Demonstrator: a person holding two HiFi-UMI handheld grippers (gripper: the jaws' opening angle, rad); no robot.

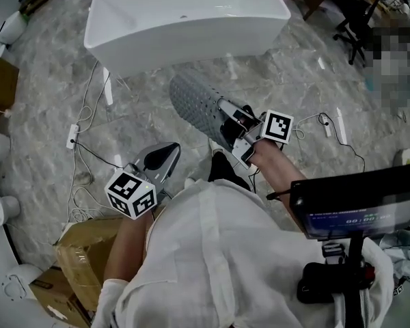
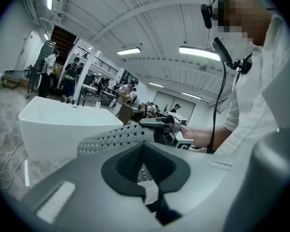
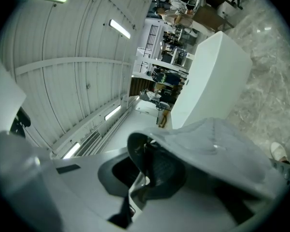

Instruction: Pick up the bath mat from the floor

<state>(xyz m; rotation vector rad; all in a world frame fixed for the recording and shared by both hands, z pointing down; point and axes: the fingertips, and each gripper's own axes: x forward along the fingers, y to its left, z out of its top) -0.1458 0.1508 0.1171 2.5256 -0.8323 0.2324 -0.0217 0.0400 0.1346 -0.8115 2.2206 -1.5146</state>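
The right tongs (image 1: 229, 118) are closed on one end of the bath mat (image 1: 195, 101); the right gripper view shows the grey sheet pinched between the dark pads and draping away over the upper jaw. The left tongs (image 1: 167, 152) are closed with nothing between them. They are held low and apart from the mat, pointing toward it. The bath mat is a grey, perforated sheet, curled along its length. It is clear of the floor (image 1: 48, 101) and extends from the right tongs toward the bathtub (image 1: 184, 19), its free end close to the tub's near wall. In the left gripper view it hangs roughly level in front of the tub. Each gripper carries its marker cube, the left cube (image 1: 131, 193) near the person's left forearm and the right cube (image 1: 277, 127) just behind the right tongs. The person wears a white shirt (image 1: 219, 258). The floor has a grey marbled finish. White cables (image 1: 89, 115) run across it to the left of the tub. A cardboard box (image 1: 82, 251) stands at the near left of the floor. A dark screen (image 1: 355, 207) on a stand is at the near right, and a black office chair (image 1: 355, 22) stands at the far right.
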